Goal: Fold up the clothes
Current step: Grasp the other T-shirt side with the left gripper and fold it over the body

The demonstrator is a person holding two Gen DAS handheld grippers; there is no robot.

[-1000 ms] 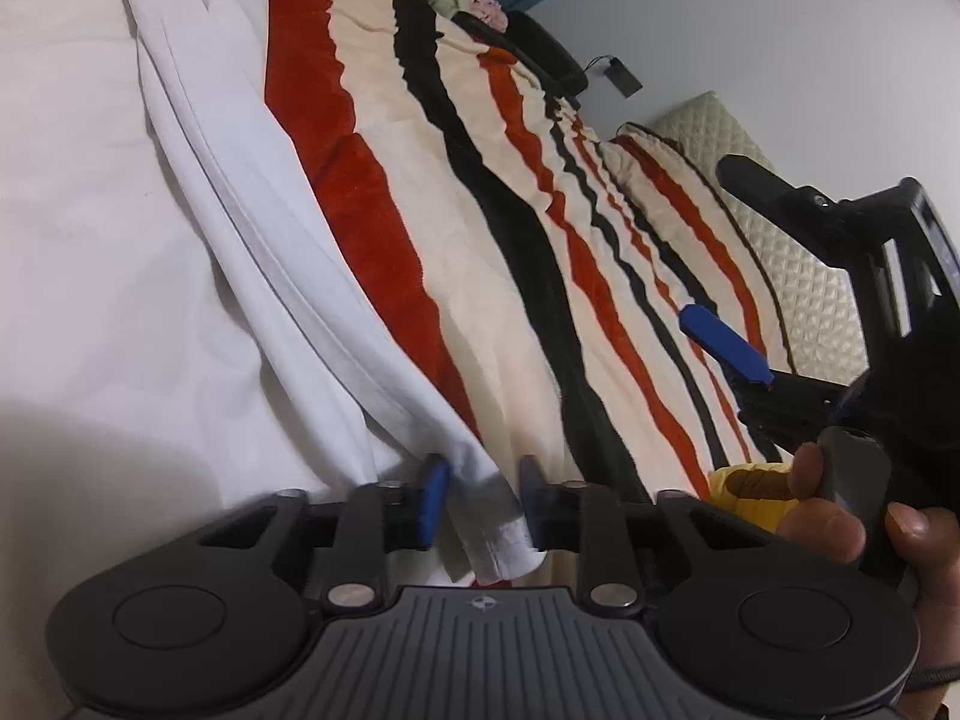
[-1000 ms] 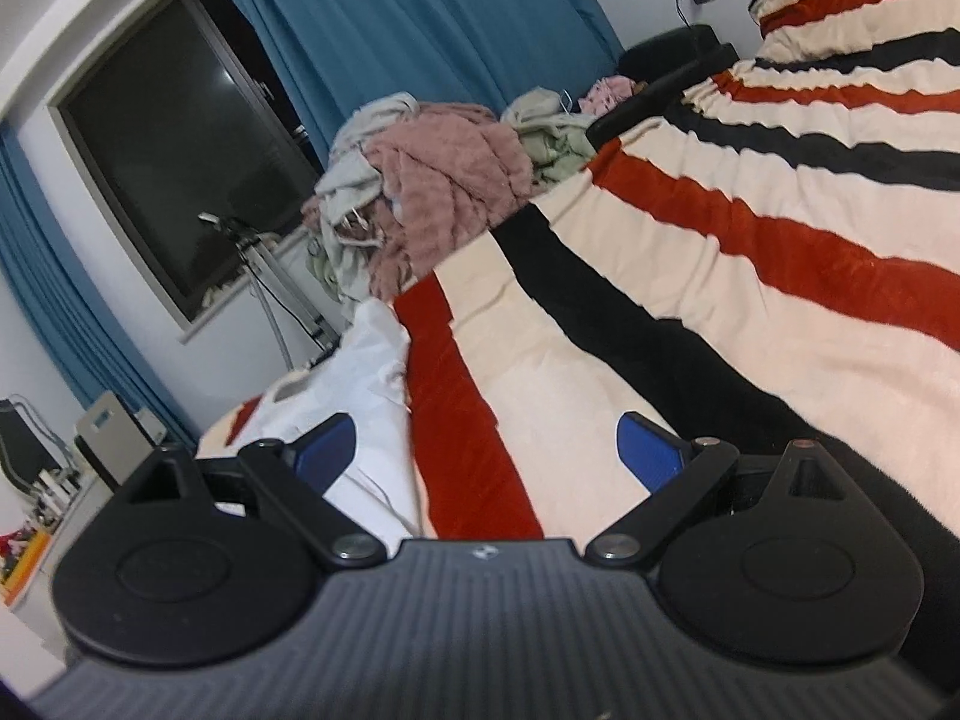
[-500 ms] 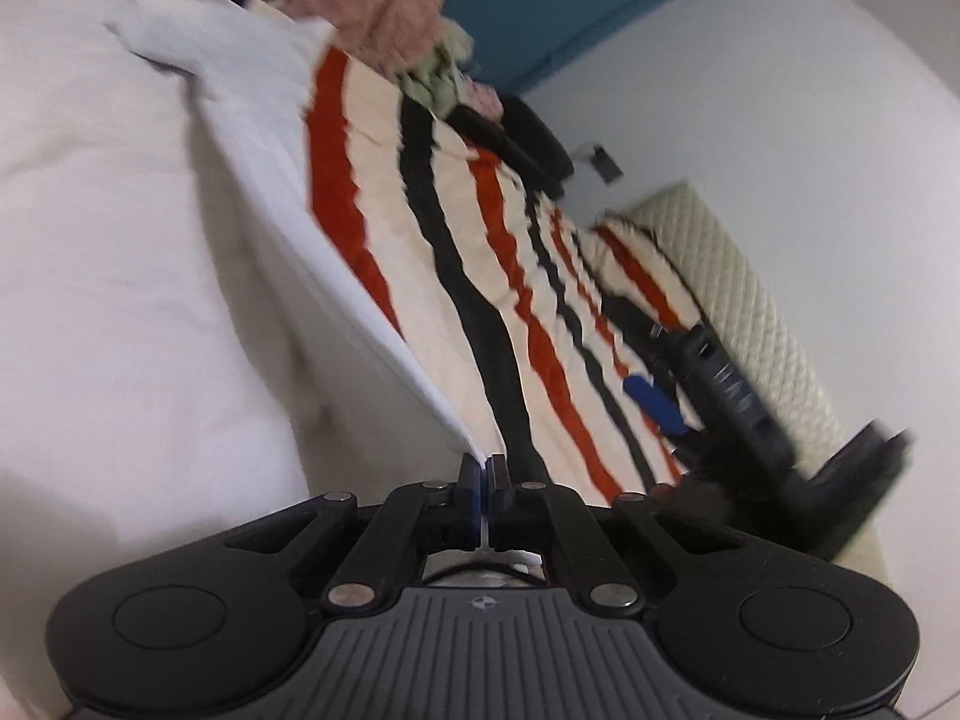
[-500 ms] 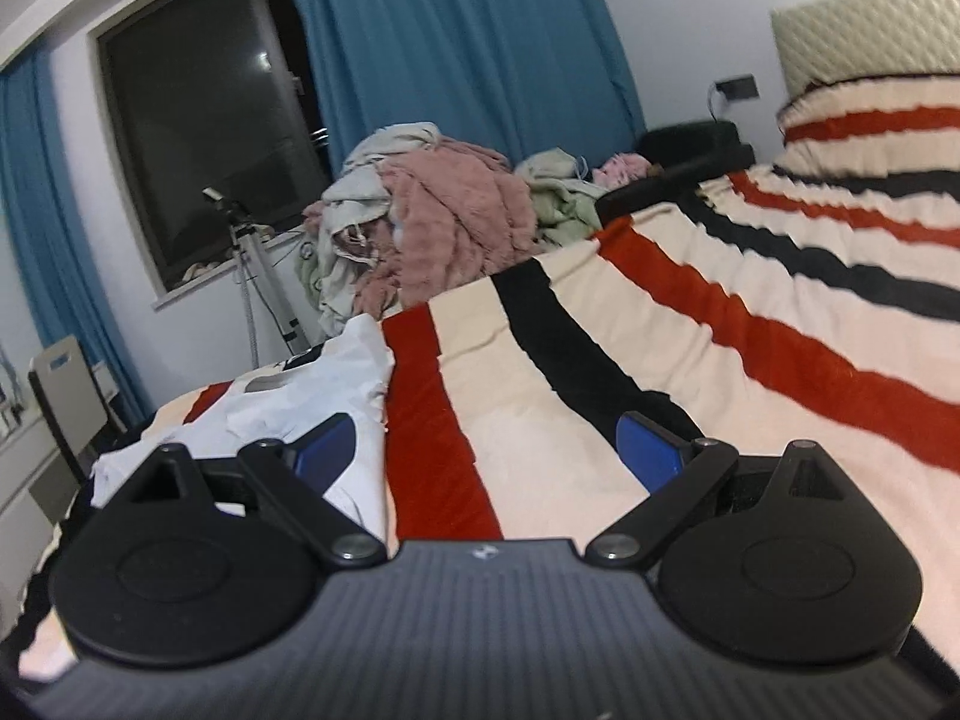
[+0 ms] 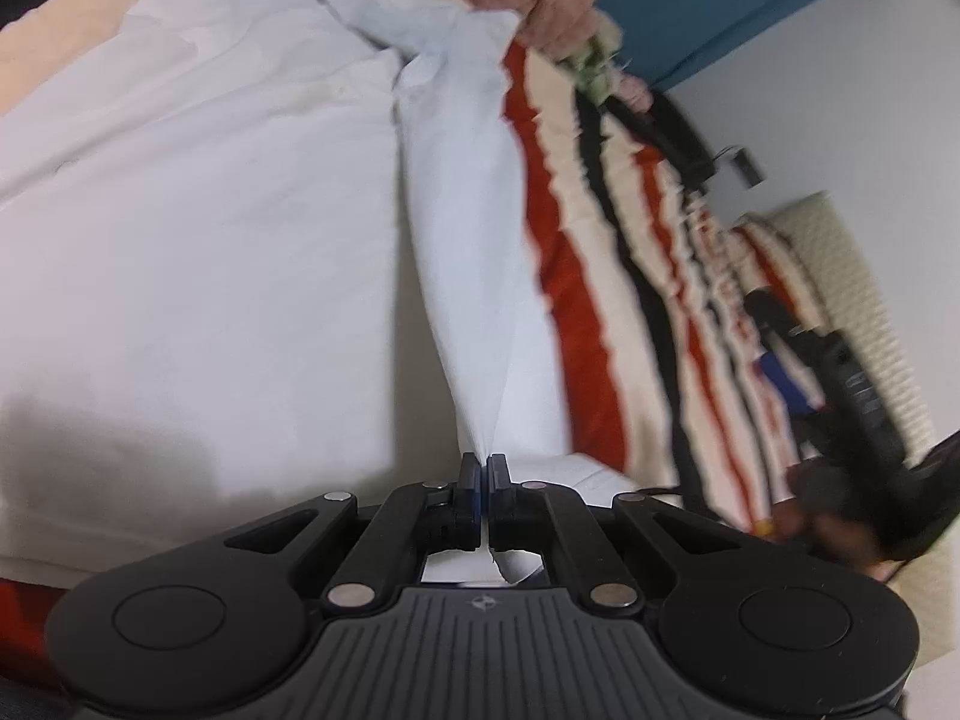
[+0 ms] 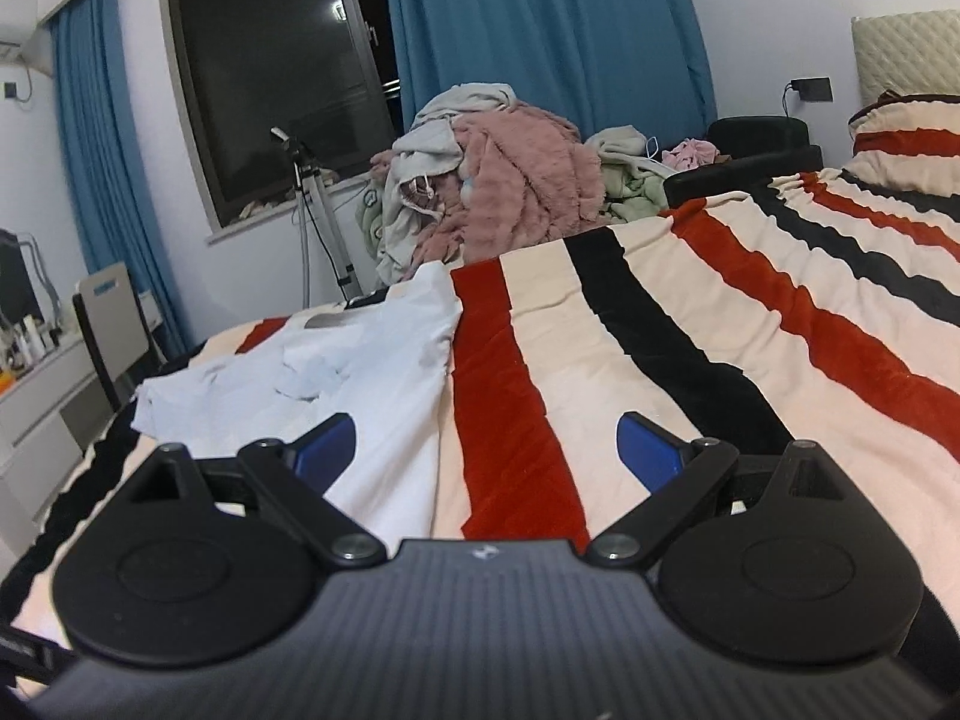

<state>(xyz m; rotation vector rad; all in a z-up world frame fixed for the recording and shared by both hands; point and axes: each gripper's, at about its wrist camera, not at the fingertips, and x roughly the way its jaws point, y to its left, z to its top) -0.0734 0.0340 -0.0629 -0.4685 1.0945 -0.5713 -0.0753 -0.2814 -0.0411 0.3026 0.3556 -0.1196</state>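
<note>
White shirt (image 5: 240,228) on striped bedspread (image 6: 690,360), its sleeve hem pinched taut in the fully closed left gripper (image 5: 482,474); right gripper (image 6: 486,447) spread wide, holding nothing.

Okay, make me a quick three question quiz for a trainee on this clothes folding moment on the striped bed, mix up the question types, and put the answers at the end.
1. True or false: the left gripper is shut on the white garment.
2. Multiple choice: the right gripper is A) shut on the garment, B) open and holding nothing, C) shut on the striped blanket.
3. Short answer: what lies beyond the far edge of the bed, in front of the blue curtain?

Key
1. True: its pads pinch a corner, and the cloth runs taut away from them.
2. B.
3. A pile of unfolded clothes, with a fluffy pink piece on top.
</note>
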